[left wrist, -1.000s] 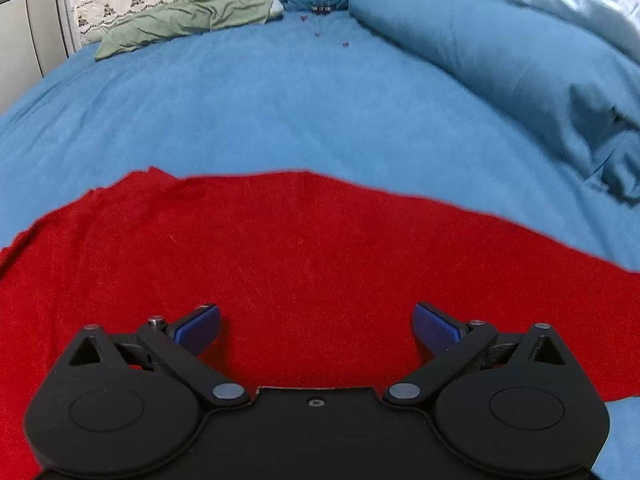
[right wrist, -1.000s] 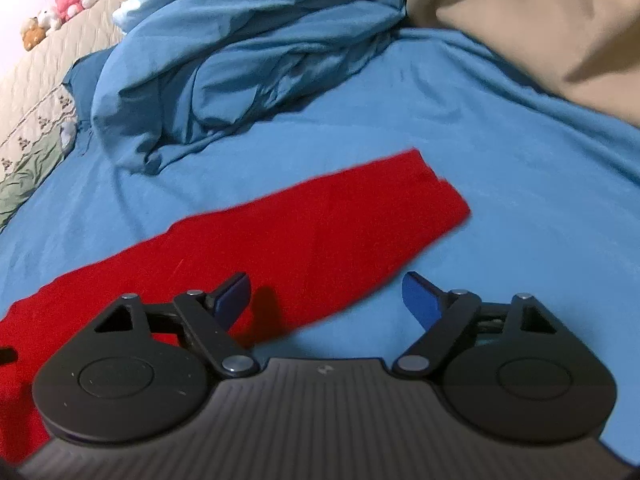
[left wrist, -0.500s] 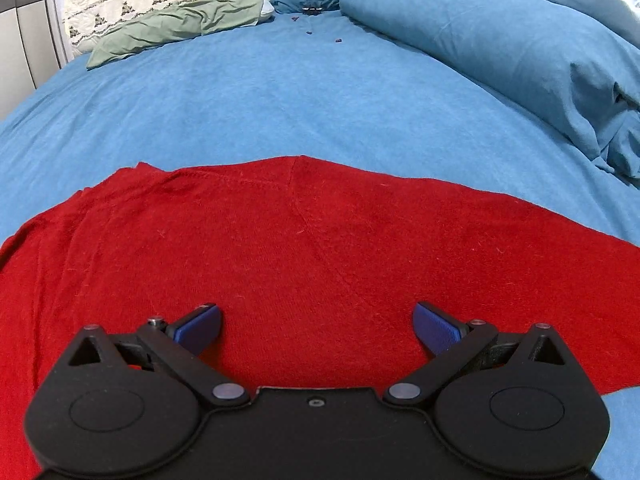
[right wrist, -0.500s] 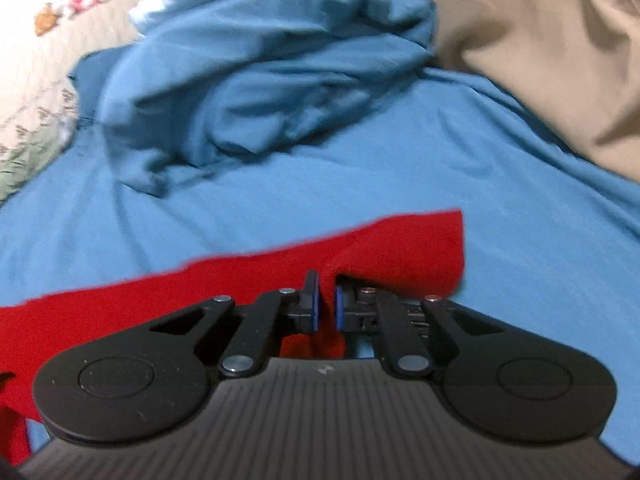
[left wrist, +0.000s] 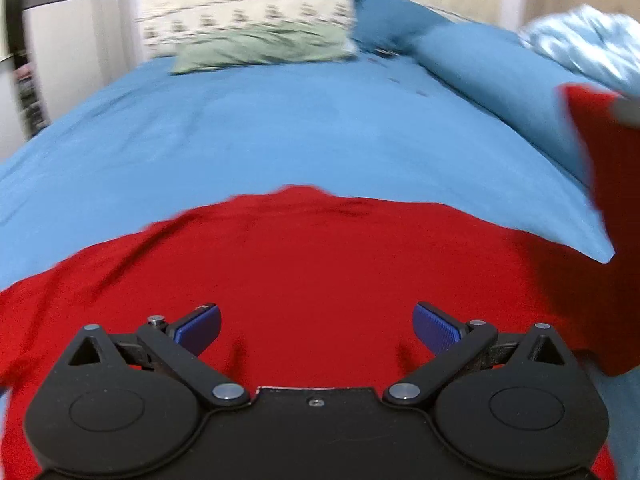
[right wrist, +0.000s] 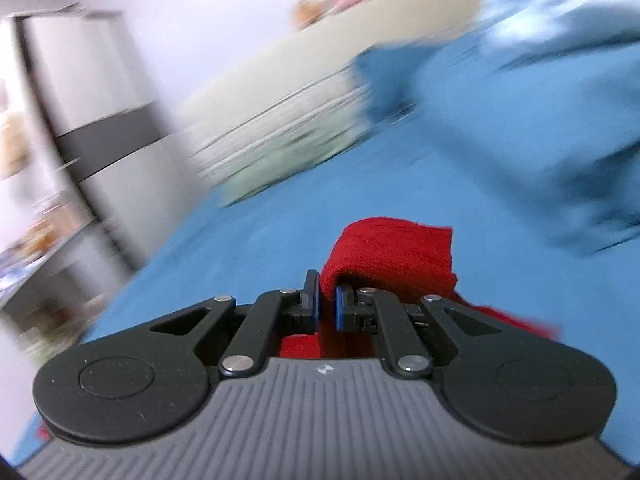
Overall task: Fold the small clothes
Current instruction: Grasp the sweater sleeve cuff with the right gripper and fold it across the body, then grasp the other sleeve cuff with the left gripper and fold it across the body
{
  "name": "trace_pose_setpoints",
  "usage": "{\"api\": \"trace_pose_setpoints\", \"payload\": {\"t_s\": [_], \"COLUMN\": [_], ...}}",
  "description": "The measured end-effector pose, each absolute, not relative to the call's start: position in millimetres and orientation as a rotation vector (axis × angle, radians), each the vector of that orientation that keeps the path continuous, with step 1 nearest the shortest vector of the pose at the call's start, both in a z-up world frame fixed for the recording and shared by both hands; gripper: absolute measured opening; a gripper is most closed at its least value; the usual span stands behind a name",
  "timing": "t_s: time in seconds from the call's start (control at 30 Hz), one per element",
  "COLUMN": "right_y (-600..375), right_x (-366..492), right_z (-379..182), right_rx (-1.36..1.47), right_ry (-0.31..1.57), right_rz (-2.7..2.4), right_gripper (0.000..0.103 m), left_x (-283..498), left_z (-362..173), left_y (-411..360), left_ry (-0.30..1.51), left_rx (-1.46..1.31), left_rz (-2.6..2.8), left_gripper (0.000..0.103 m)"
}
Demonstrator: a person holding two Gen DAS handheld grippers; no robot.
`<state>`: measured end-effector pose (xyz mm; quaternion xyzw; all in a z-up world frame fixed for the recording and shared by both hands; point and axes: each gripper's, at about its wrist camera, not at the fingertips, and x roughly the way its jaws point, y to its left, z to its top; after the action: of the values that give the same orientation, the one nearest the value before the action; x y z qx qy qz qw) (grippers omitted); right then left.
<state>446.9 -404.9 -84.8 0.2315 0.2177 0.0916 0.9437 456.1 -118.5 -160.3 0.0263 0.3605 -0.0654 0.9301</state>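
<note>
A red knit garment (left wrist: 320,264) lies spread on the blue bed sheet (left wrist: 260,136). My left gripper (left wrist: 316,326) is open, its blue pads just above the garment's body. My right gripper (right wrist: 328,306) is shut on the red sleeve end (right wrist: 394,250), which is lifted off the bed and bunches over the pads. In the left wrist view the raised sleeve (left wrist: 600,152) hangs at the far right. The view from the right wrist is blurred.
A blue duvet (left wrist: 492,80) is heaped at the right of the bed. A green cloth (left wrist: 264,48) and a cream quilted headboard (left wrist: 248,16) are at the far end. A grey cabinet (right wrist: 92,100) stands left of the bed.
My right gripper, shut on the sleeve end half a second ago, has lifted it and swung left over the bed. The left gripper has stayed open over the garment.
</note>
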Motion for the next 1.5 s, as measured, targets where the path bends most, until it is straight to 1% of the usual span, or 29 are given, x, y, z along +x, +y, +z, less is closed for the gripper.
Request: {"api": "trace_pose_setpoints", "payload": {"t_s": [0.13,0.23,0.3,0.4,0.47,0.5,0.53,0.57,0.67,0.77,0.8,0.83,0.9,0.97,1.07,1.17,1.2,1.27,1.33,1.4,1.5], "right_y": [-325.2,-293.8,-285.7,-285.4,-291.1,-292.7,-299.1,-307.5,-333.8,-360.7,-367.1,-372.8,-381.6,-388.4,-399.0,-409.9,-410.9,-412.5,-413.2,-412.5,-409.5], "right_x": [477.8,479.5,472.9,465.3,452.8,447.8,436.9,430.2,398.8,376.6,371.2,363.6,357.1,352.5,349.2,344.4,345.8,348.3,351.0,353.6,351.7], "right_z": [-137.6,-181.0,-201.0,-209.1,-207.1,-203.0,-199.1,-197.1,-193.6,-191.8,-191.0,-191.1,-189.7,-190.8,-191.1,-192.8,-193.6,-196.9,-200.3,-202.5,-202.8], "right_rx": [0.385,0.312,0.261,0.210,0.181,0.161,0.131,0.105,0.067,0.113,0.130,0.146,0.162,0.166,0.182,0.206,0.215,0.239,0.257,0.256,0.233], "right_ry": [0.580,0.664,0.675,0.674,0.666,0.656,0.635,0.609,0.585,0.593,0.595,0.594,0.601,0.614,0.617,0.615,0.618,0.629,0.637,0.645,0.651], "right_rz": [0.363,0.393,0.407,0.426,0.441,0.433,0.410,0.392,0.316,0.221,0.198,0.176,0.142,0.118,0.094,0.062,0.051,0.029,0.021,0.011,-0.005], "right_gripper": [0.023,0.023,0.023,0.027,0.046,0.068,0.081,0.083,0.084,0.085,0.086,0.087,0.087,0.087,0.087,0.087,0.088,0.089,0.092,0.094,0.097], "left_x": [442.4,437.9,439.0,441.0,440.6,437.7,436.1,436.1,438.9,443.5,447.1,451.5,460.9,468.1,471.9,466.4,470.2,466.0,460.6,458.2,462.9], "left_z": [-160.2,-162.8,-166.0,-167.3,-164.1,-162.5,-160.5,-158.5,-157.4,-165.5,-171.3,-177.3,-190.7,-198.4,-196.4,-201.4,-200.0,-201.9,-200.2,-198.2,-198.6], "left_y": [-79.4,-64.9,-58.6,-58.0,-60.3,-63.0,-65.2,-70.0,-98.8,-130.8,-141.0,-148.6,-155.7,-151.0,-121.3,-96.6,-91.4,-83.6,-82.5,-86.4,-95.6], "left_ry": [0.726,0.731,0.746,0.765,0.758,0.753,0.748,0.744,0.744,0.750,0.753,0.761,0.782,0.786,0.768,0.764,0.770,0.768,0.756,0.746,0.741], "left_rx": [0.023,0.012,-0.012,-0.044,-0.045,-0.040,-0.034,-0.023,0.031,0.094,0.118,0.134,0.152,0.122,-0.020,-0.099,-0.122,-0.167,-0.181,-0.188,-0.210], "left_rz": [-0.054,-0.012,-0.018,-0.056,-0.088,-0.109,-0.133,-0.160,-0.264,-0.357,-0.368,-0.372,-0.364,-0.330,-0.283,-0.250,-0.256,-0.267,-0.290,-0.331,-0.368], "left_gripper": [0.103,0.103,0.103,0.103,0.103,0.103,0.103,0.103,0.103,0.103,0.100,0.097,0.079,0.070,0.070,0.070,0.067,0.066,0.067,0.074,0.076]}}
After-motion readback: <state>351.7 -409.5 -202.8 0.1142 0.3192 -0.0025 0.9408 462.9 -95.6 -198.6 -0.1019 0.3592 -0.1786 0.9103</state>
